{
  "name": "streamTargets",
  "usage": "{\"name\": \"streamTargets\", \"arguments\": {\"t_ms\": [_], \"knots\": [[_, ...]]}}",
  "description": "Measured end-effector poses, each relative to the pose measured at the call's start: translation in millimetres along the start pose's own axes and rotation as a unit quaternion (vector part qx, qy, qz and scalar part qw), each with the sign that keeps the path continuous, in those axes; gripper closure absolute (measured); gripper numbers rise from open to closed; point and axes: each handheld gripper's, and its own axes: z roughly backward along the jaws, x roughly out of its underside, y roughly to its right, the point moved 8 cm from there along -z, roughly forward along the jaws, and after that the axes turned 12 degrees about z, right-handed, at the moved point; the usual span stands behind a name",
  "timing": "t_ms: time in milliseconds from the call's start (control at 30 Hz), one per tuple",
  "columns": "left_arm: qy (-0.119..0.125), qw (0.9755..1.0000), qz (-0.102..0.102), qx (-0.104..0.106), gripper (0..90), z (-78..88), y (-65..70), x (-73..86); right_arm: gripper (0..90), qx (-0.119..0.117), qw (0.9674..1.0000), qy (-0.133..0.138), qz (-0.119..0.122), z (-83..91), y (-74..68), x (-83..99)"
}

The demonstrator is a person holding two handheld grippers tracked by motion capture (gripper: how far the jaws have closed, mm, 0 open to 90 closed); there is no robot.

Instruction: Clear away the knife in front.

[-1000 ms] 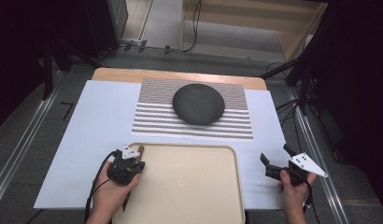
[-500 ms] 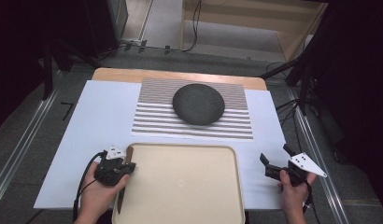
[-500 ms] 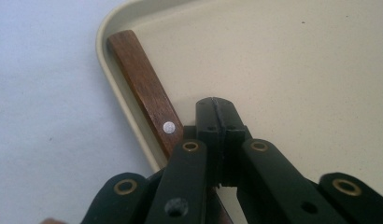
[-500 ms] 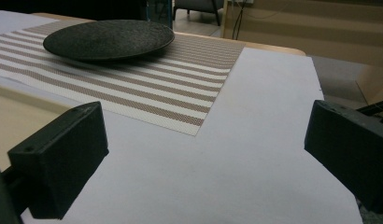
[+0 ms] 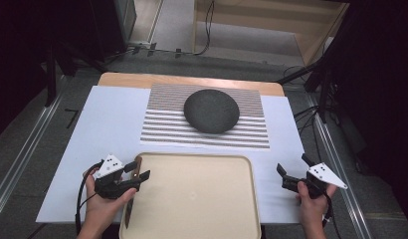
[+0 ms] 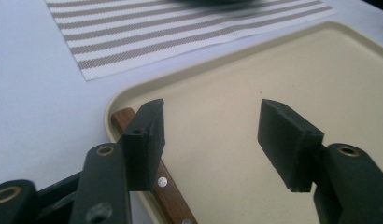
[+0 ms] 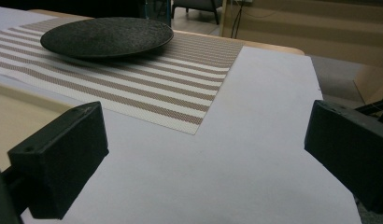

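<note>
While the left tongs (image 5: pixel 141 170) hang spread over the near-left corner of the beige tray (image 5: pixel 192 199), a wooden-handled knife (image 6: pixel 152 175) lies along the tray's left rim, just beneath one jaw. The right tongs (image 5: pixel 292 171) gape over the white-covered worktop (image 5: pixel 107 119), right of the tray.

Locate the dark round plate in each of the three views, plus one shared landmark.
High view: dark plate at upper centre, resting on the striped placemat.
Left gripper view: just a blurred dark sliver at the top edge, above the mat's stripes.
Right gripper view: plate at upper left, on the mat.
Shared landmark: the striped placemat, lying on the white sheet in all three.
</note>
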Motion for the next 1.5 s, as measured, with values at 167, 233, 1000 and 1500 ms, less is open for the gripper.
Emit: {"name": "streamTargets", "arguments": {"t_ms": [167,233,1000,1500], "knots": [[0.013,0.9999,0.0,0.009,28.9,3.5,-2.8,-3.4,0.0,0.001,1.0,-0.002,0.0,-0.3,-0.5,0.1],[0.016,0.9998,0.003,0.011,19.4,4.7,-4.6,-4.4,0.0,0.001,1.0,-0.002,0.001,-0.4,-0.5,0.2],[0.07,0.9975,0.012,-0.007,0.0,29.5,-41.5,-14.5,0.0,0.007,1.0,-0.006,0.0,-1.1,0.0,0.7],[0.11,0.9921,0.017,-0.058,0.0,49.9,-87.7,-17.9,0.0,0.007,1.0,-0.006,0.001,-1.2,0.3,0.8]]}}
